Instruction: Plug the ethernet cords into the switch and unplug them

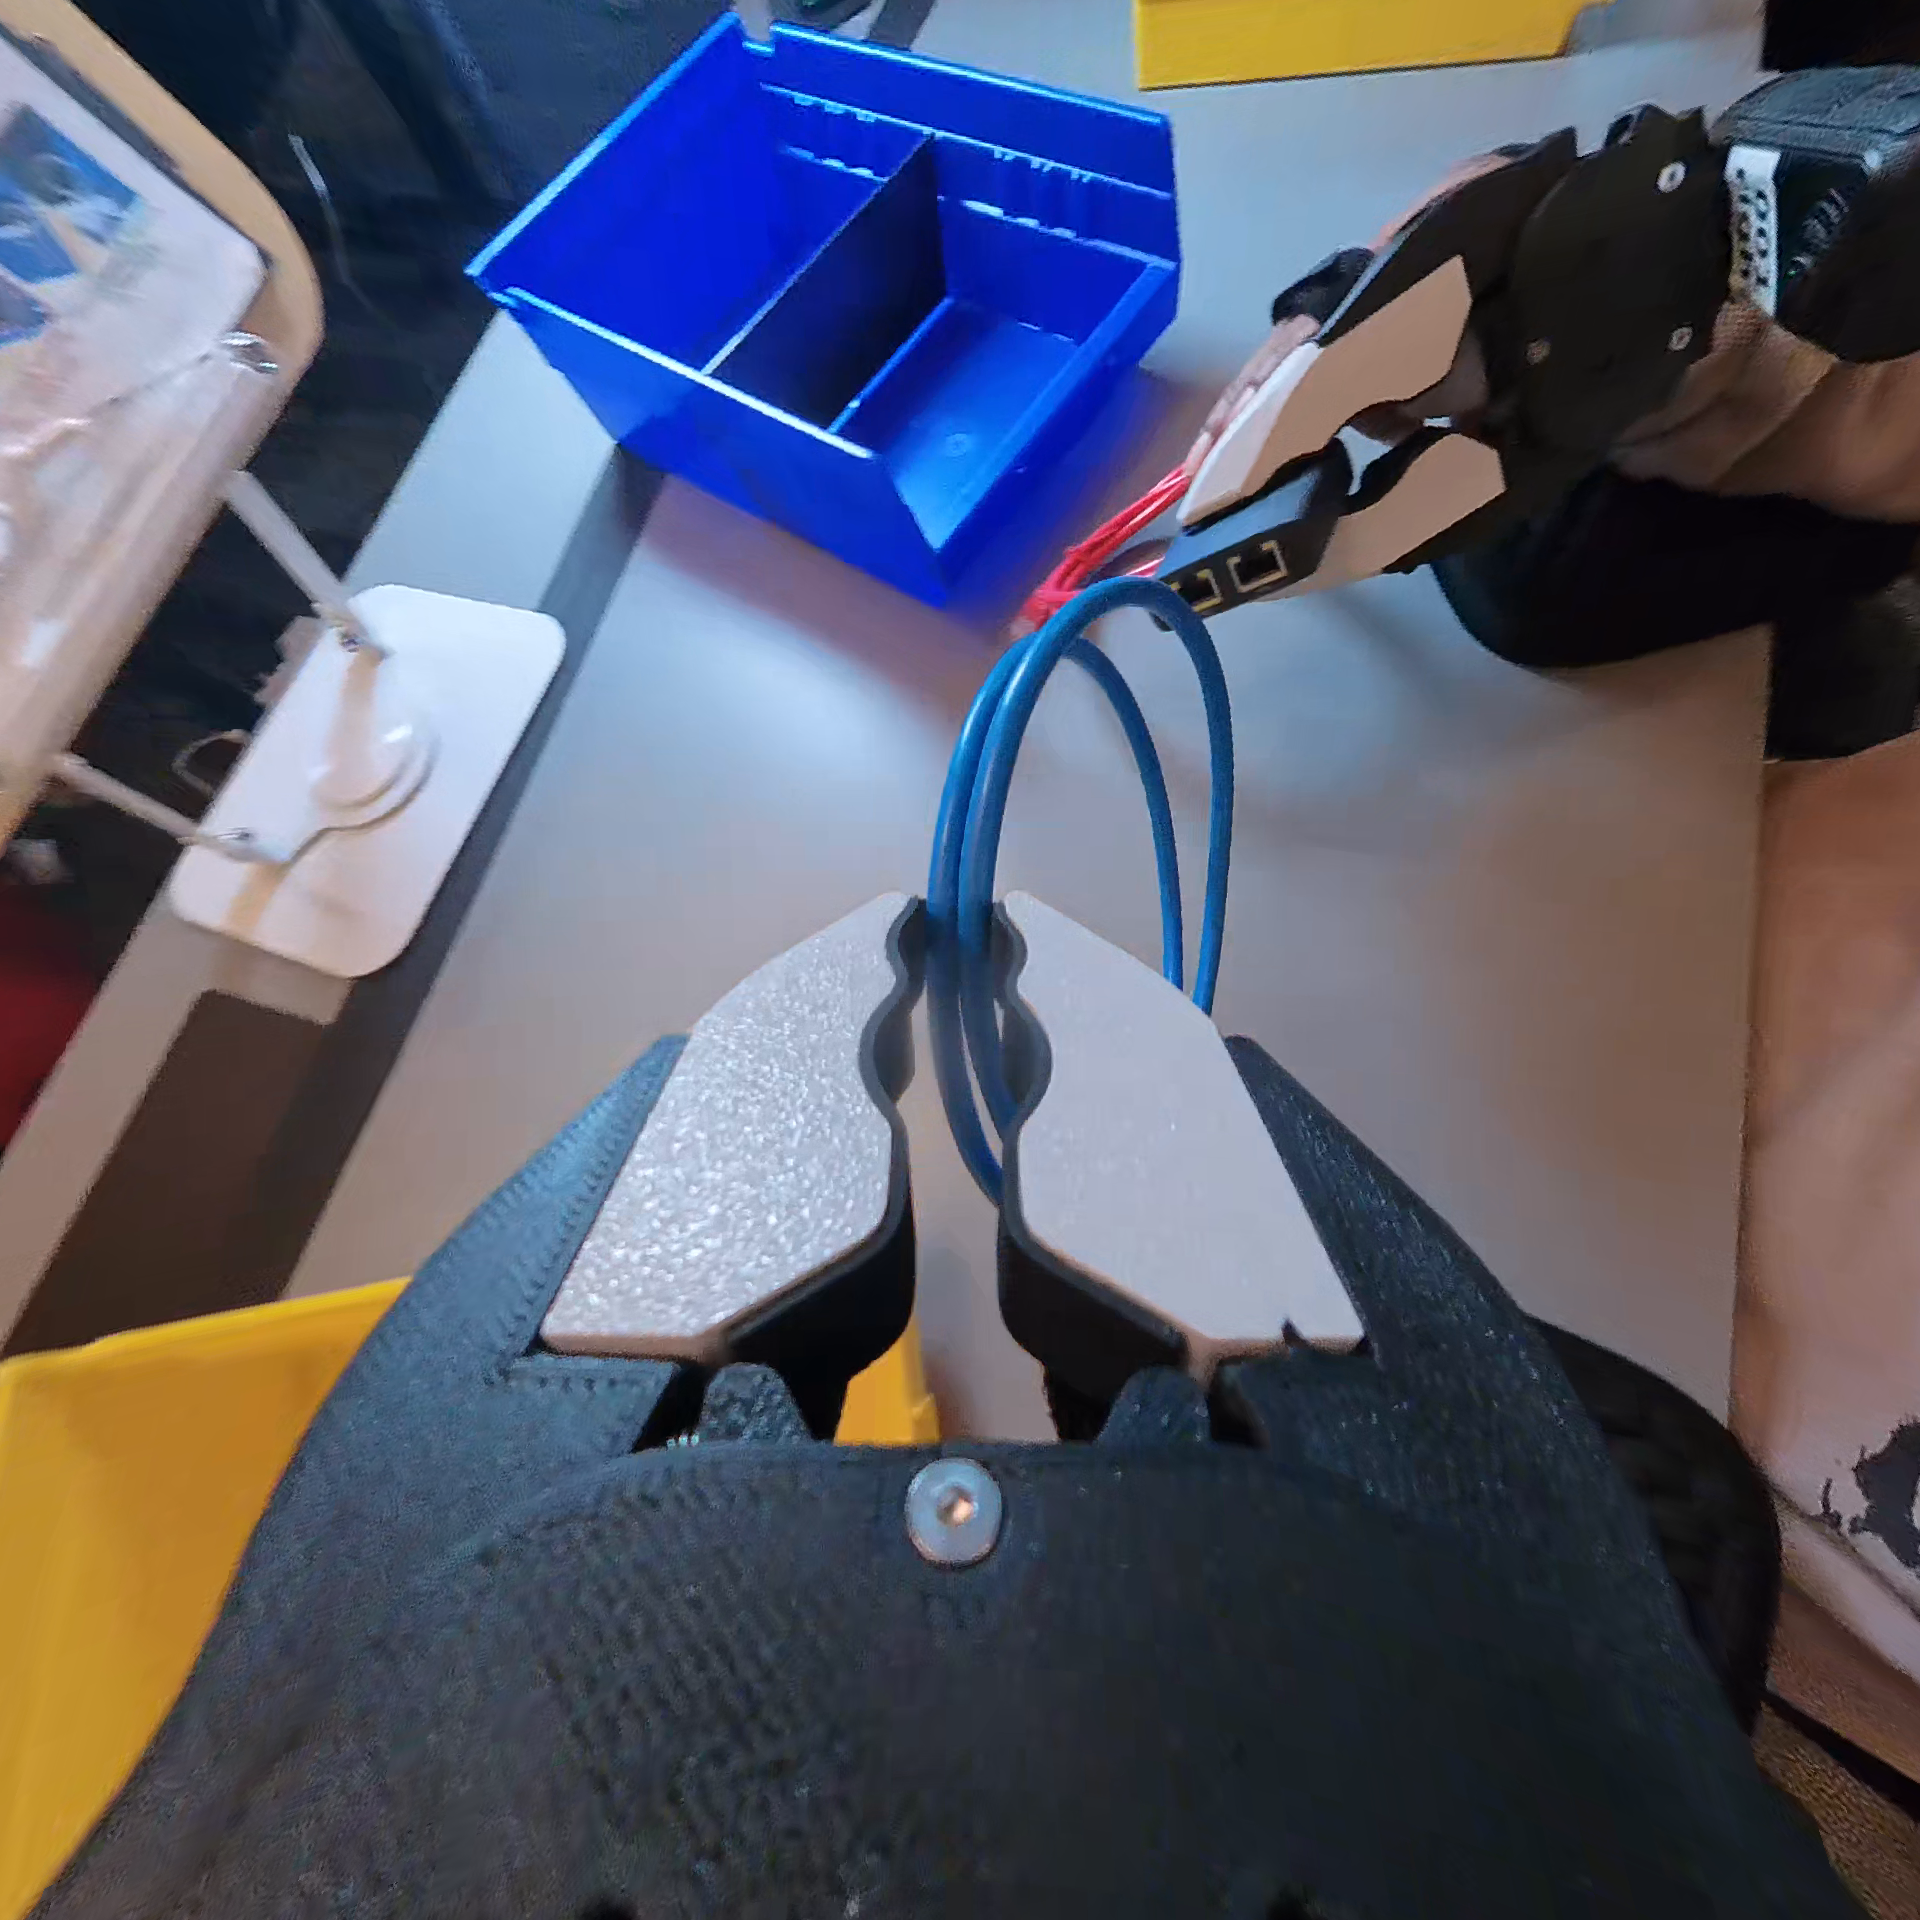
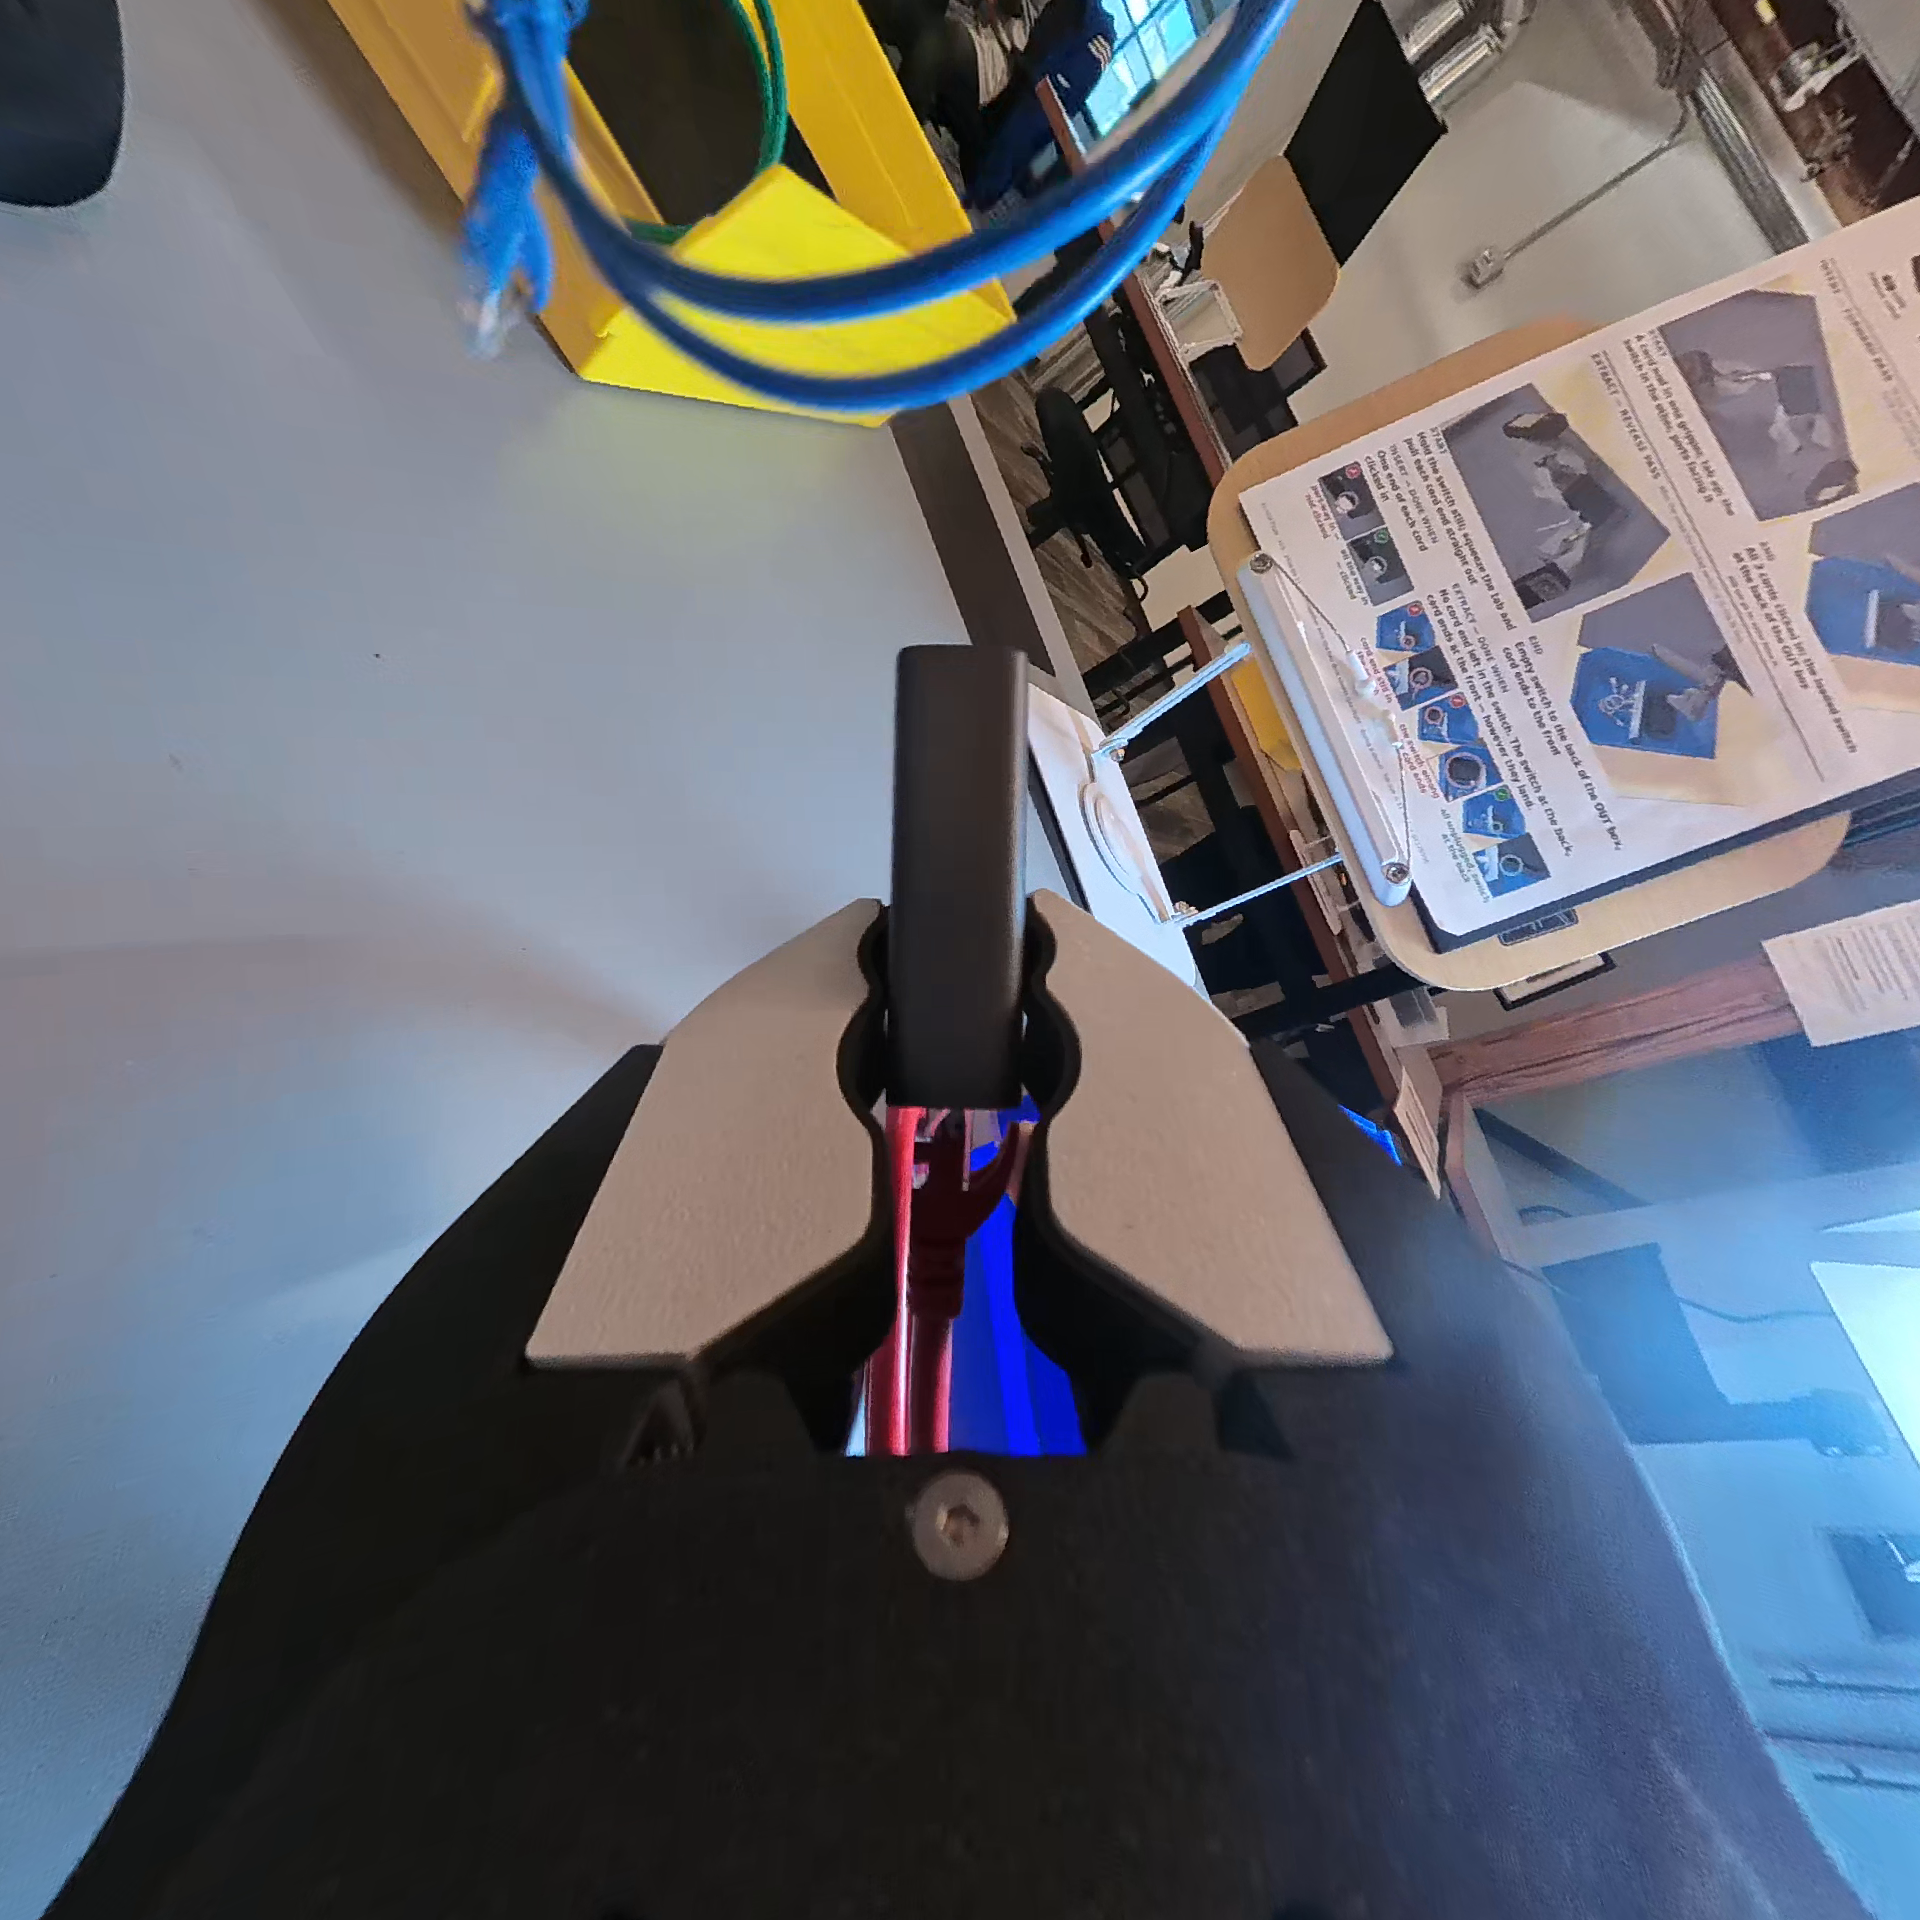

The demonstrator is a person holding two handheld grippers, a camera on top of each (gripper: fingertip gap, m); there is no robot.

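My left gripper [image 1: 961,920] is shut on a coiled blue ethernet cord [image 1: 1081,727] and holds its loops up above the grey table. The right gripper [image 1: 1278,520] shows far right in the left wrist view, shut on a small black switch [image 1: 1247,556] with two open ports facing me. A red cord [image 1: 1101,551] hangs from the switch. In the right wrist view my right gripper [image 2: 956,925] grips the black switch [image 2: 961,821] upright; a red cord [image 2: 930,1247] is plugged in below it. The blue cord [image 2: 831,312] and its loose plug [image 2: 499,260] hang ahead.
A blue divided bin [image 1: 862,322] stands on the table [image 1: 727,831] behind the cord. A yellow bin [image 1: 135,1558] sits near left, also seen in the right wrist view [image 2: 769,260] with a green cord [image 2: 769,94] inside. An instruction sheet on a stand [image 2: 1558,665] is beyond the table edge.
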